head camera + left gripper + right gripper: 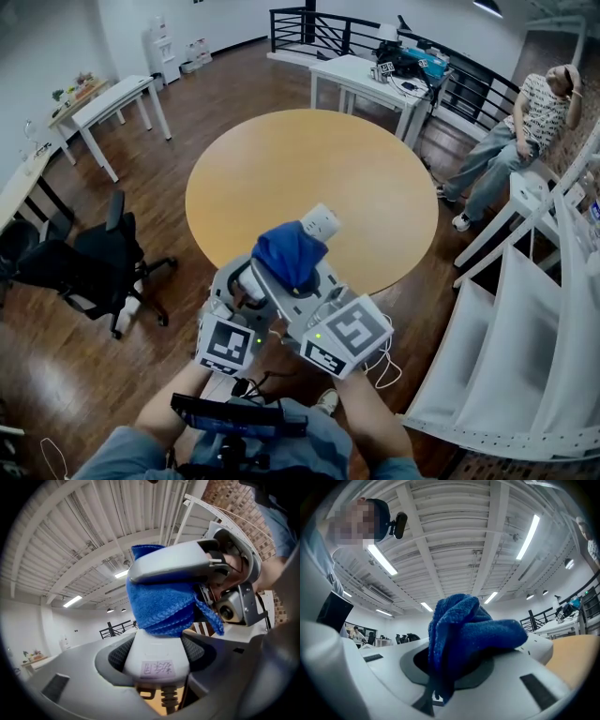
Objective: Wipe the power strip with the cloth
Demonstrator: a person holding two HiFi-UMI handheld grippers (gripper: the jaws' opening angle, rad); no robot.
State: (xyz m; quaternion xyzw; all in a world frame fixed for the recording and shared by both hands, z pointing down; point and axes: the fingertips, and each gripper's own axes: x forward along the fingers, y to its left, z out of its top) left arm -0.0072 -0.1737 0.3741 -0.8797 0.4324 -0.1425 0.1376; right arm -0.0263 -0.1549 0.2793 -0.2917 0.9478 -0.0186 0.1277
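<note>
Two grips: left gripper clamps the white power strip; right gripper pinches the blue cloth against it, just ahead.

Blue cloth over white power strip

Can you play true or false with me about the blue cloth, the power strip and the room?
1. The cloth is blue. True.
2. The power strip lies flat on the round table. False: the left gripper holds it up off the table.
3. The right gripper holds the cloth. True.
4. The office chair by the table is white. False: it is black.
5. The cloth is draped over the power strip. True.
</note>
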